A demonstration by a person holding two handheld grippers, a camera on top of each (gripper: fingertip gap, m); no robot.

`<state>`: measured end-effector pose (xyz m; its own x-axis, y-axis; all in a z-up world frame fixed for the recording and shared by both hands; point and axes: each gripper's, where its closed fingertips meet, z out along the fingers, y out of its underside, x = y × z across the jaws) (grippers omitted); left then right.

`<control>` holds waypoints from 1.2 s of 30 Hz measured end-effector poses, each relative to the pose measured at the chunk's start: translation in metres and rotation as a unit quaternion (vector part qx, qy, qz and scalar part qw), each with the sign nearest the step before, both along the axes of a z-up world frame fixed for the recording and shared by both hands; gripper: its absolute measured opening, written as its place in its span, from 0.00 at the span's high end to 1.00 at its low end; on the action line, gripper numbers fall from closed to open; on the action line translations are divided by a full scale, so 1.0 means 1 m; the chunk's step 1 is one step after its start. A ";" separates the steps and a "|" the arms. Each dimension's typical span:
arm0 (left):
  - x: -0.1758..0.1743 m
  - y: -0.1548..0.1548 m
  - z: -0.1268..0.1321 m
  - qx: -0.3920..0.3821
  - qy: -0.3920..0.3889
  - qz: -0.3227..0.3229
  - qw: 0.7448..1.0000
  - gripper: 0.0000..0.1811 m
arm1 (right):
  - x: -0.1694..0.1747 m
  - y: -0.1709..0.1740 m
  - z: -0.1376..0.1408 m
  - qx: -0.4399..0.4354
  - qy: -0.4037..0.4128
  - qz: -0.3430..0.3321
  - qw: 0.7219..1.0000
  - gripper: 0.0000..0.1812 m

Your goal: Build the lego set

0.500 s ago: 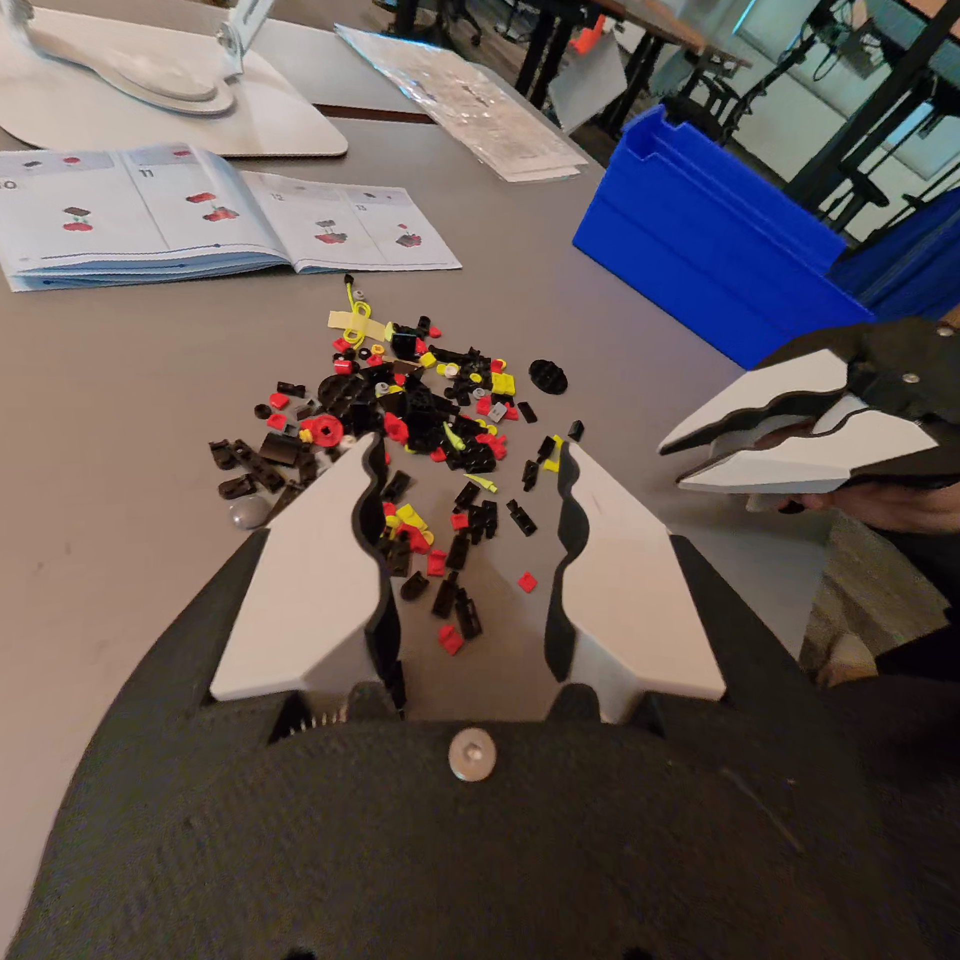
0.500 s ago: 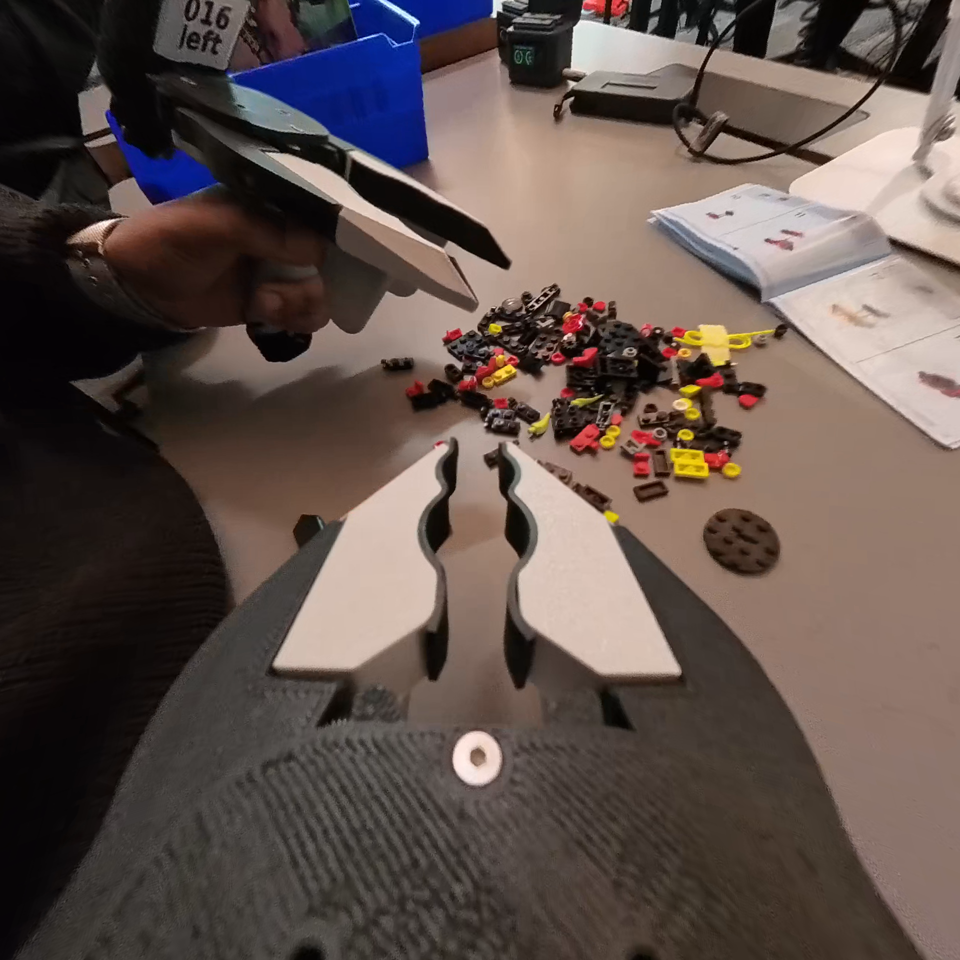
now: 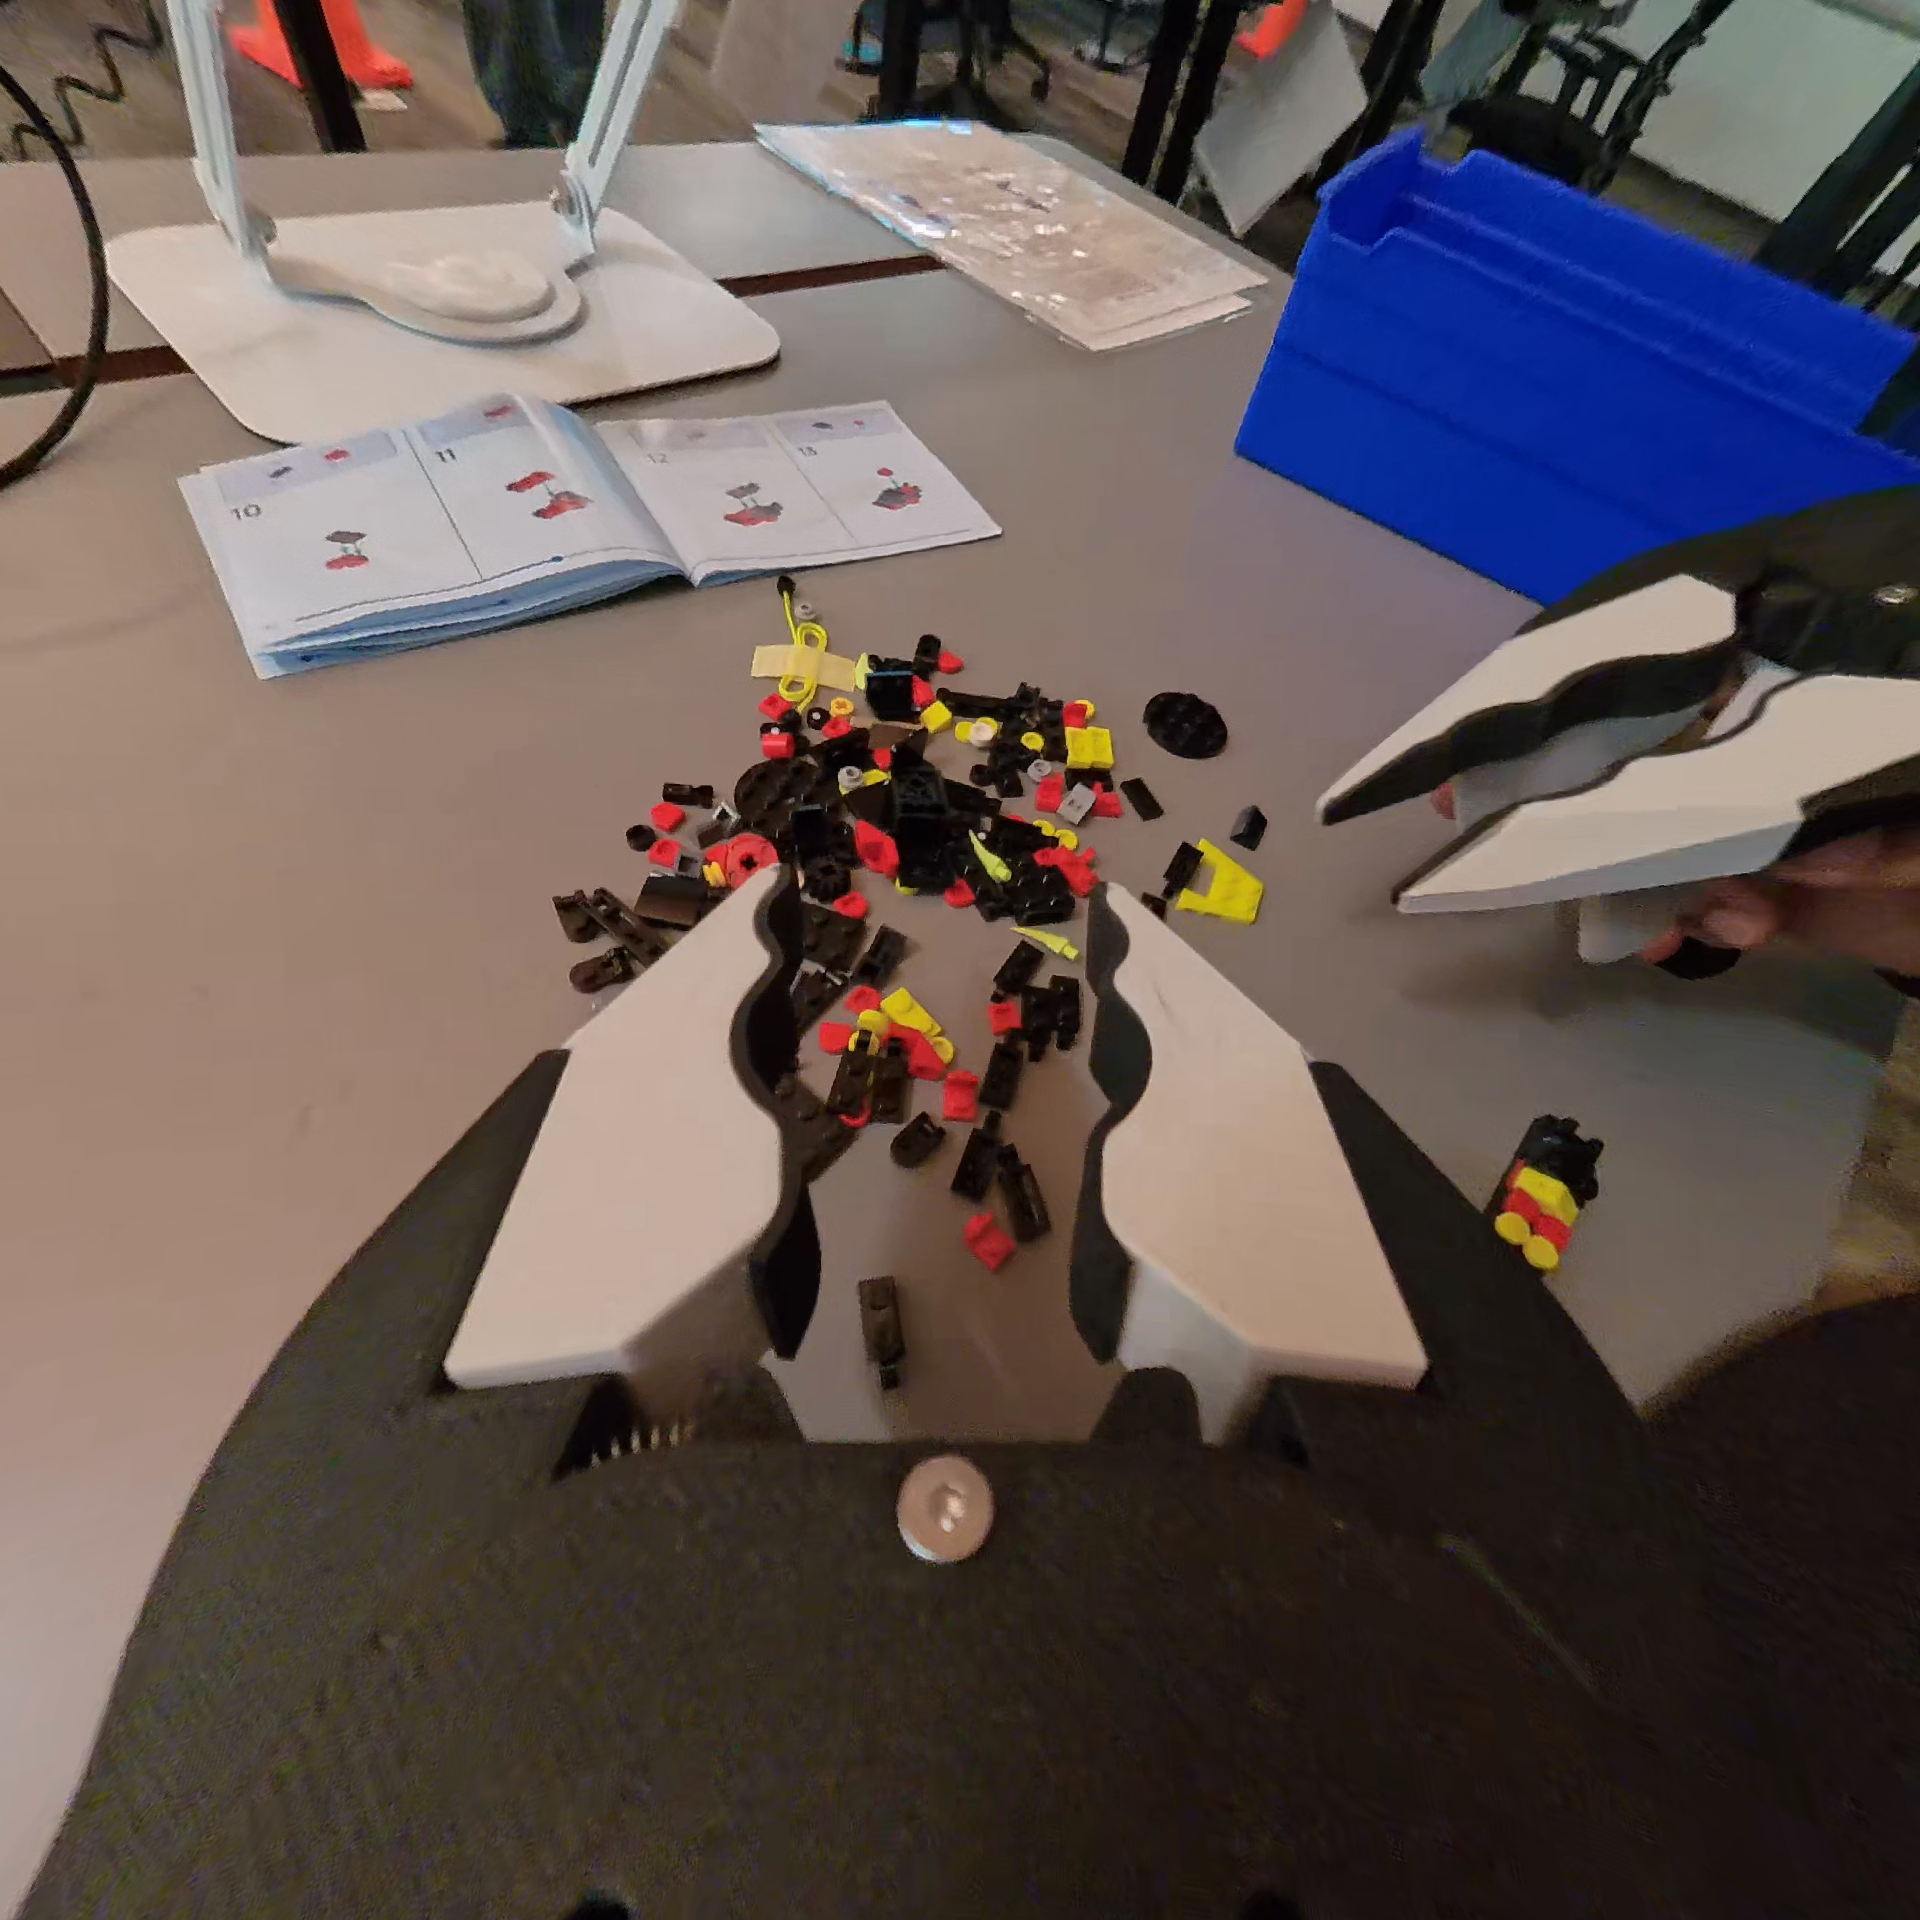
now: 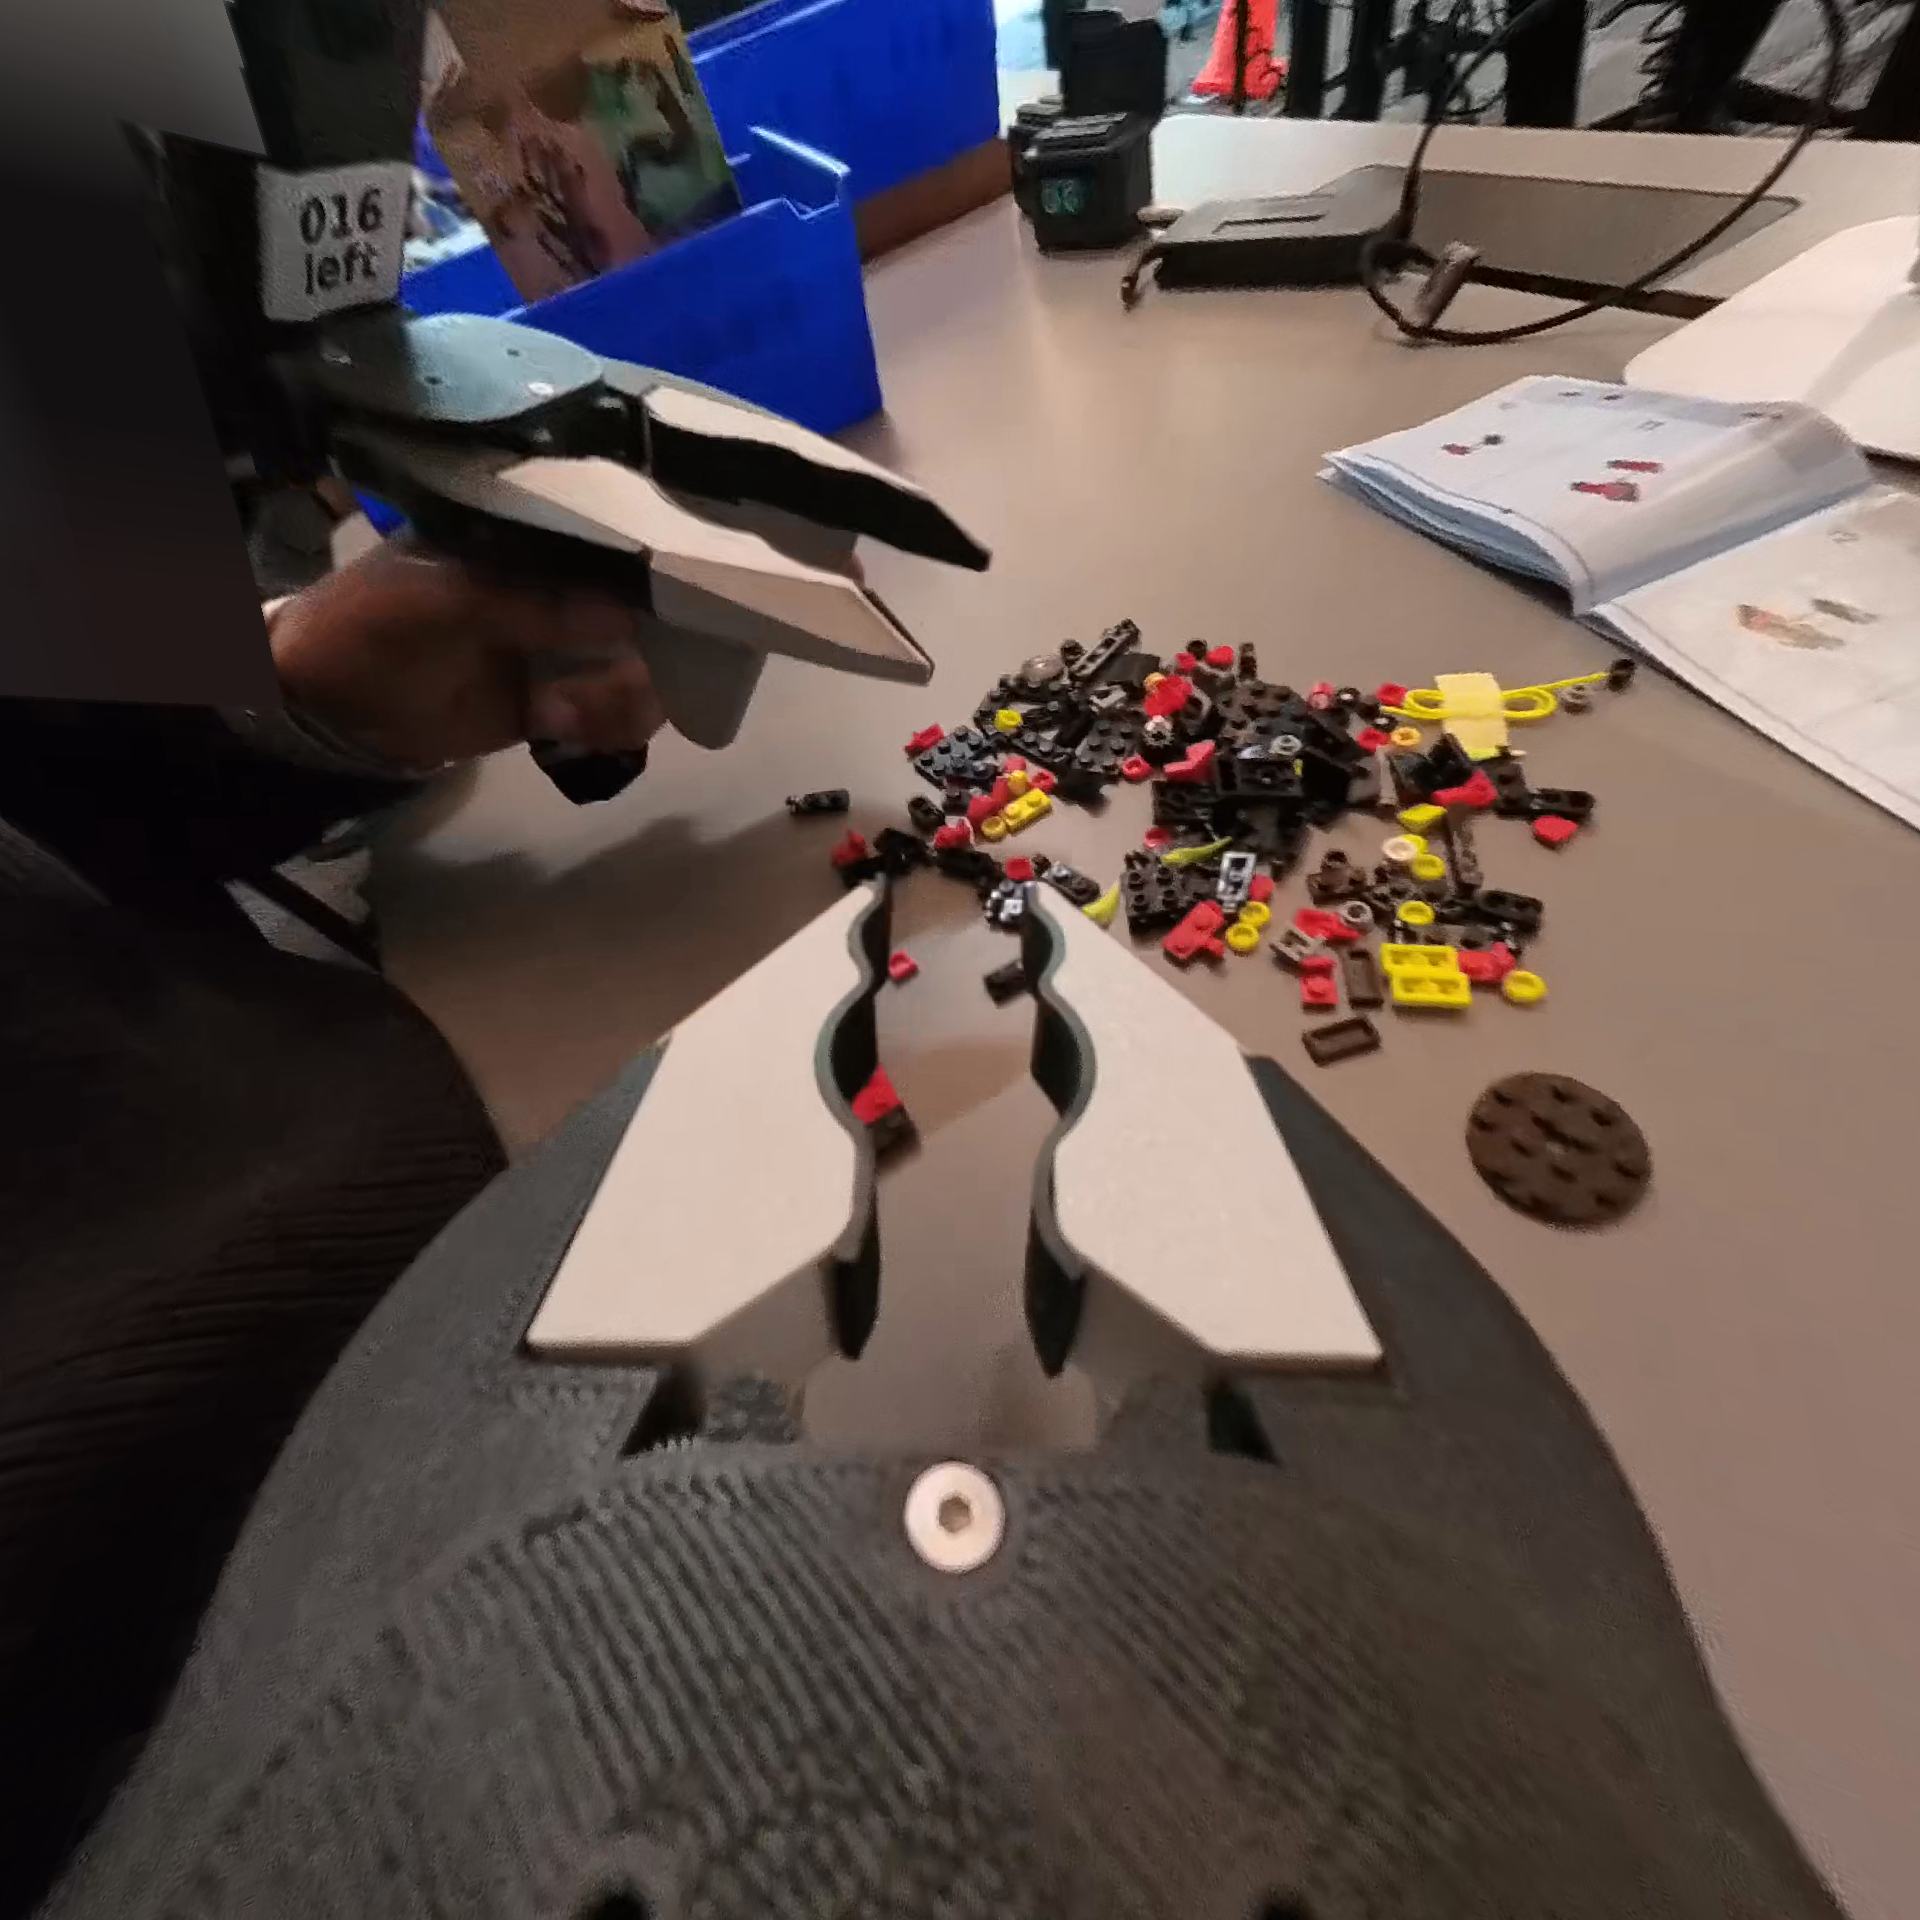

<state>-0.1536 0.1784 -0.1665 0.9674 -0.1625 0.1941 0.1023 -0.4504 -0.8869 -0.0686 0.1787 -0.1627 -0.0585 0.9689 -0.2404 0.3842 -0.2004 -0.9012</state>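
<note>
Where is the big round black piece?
The round black plate lies flat on the table, alone, just off the pile of bricks. In the right wrist view it is right of the right gripper; in the left wrist view it is at the pile's far right edge.

The tabletop [image 3: 260, 883] is a smooth, matt grey surface with a faint sheen. The loose lego pieces [image 3: 914, 852] are hard, glossy plastic in black, red and yellow, and the round black plate [image 4: 1556, 1148] shows studs. The left hand-held gripper [image 3: 940, 899] has a rough, ribbed black body, like printed plastic, with a shiny metal screw [image 3: 943, 1507]; its fingers [image 3: 644, 1143] are matt pale plastic with black inner faces. The right hand-held gripper [image 4: 954, 899] looks the same. The instruction booklet [image 3: 582, 520] is thin paper. The blue bin [image 3: 1558, 343] is smooth plastic. The clear bag [image 3: 1018, 229] is crinkled, glossy film.
</note>
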 end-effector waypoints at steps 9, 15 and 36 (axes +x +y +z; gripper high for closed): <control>-0.004 -0.011 -0.007 -0.011 0.024 0.007 1.000 0.71 | -0.019 0.004 -0.020 0.043 -0.054 0.063 0.996 0.96; -0.005 -0.019 -0.012 -0.033 -0.031 0.008 0.999 0.71 | -0.021 -0.001 -0.033 0.052 -0.088 0.132 0.986 0.97; 0.012 -0.026 -0.020 -0.066 -0.074 -0.020 0.995 0.71 | -0.016 -0.012 -0.062 0.102 -0.173 0.247 0.948 0.86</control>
